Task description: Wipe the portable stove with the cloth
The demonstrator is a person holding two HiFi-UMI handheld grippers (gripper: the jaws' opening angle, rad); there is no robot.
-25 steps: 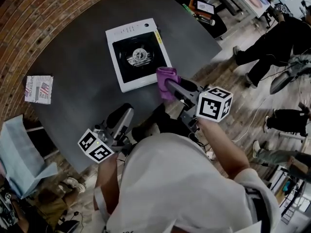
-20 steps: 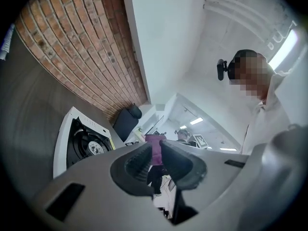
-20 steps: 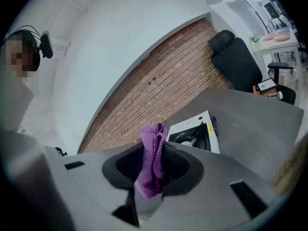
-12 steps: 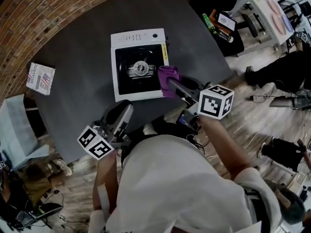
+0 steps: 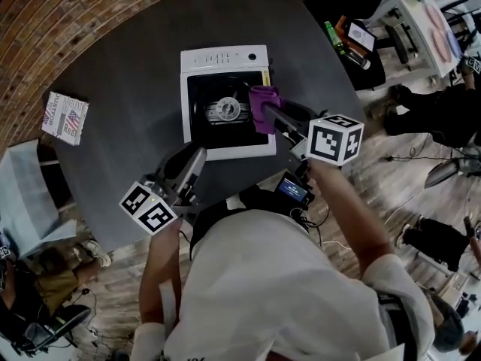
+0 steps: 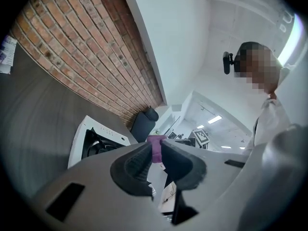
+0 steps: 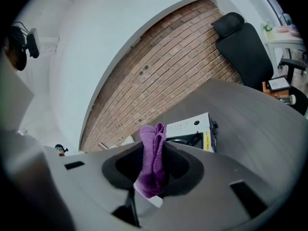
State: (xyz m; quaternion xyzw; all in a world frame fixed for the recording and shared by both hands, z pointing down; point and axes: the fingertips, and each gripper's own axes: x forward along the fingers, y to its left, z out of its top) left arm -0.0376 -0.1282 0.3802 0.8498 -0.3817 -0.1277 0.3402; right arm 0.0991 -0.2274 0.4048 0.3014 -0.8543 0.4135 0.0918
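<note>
Person stands at a dark round table [image 5: 135, 74] with a two-jaw tool in each hand. The portable stove [image 5: 225, 57], a white case with a black top and a central burner [image 5: 228, 110], sits flat near the middle of the table with its control strip on the far side. Right gripper [image 7: 153, 147] is clenched on the purple cloth [image 5: 263, 98], which is bunched into a fold that sticks up past the jaw tips. In the head view the cloth lies over the right-hand edge of the stove's black top, beside the burner. No view settles whether it is pressed to the surface or held just above it. Left gripper [image 6: 155, 150] hangs back near the table's near edge, well apart from the stove, its jaws drawn nearly together on nothing. A small printed packet [image 5: 66, 117] lies far off at the left of the table, not involved. Judged progress: cloth is in hand and brought to the stove, so fetch and approach are done. The wipe looks to be at its very start. The black top, the burner surround and the white rim all appear left to cover, and no visibly cleaned patch can be made out.
</note>
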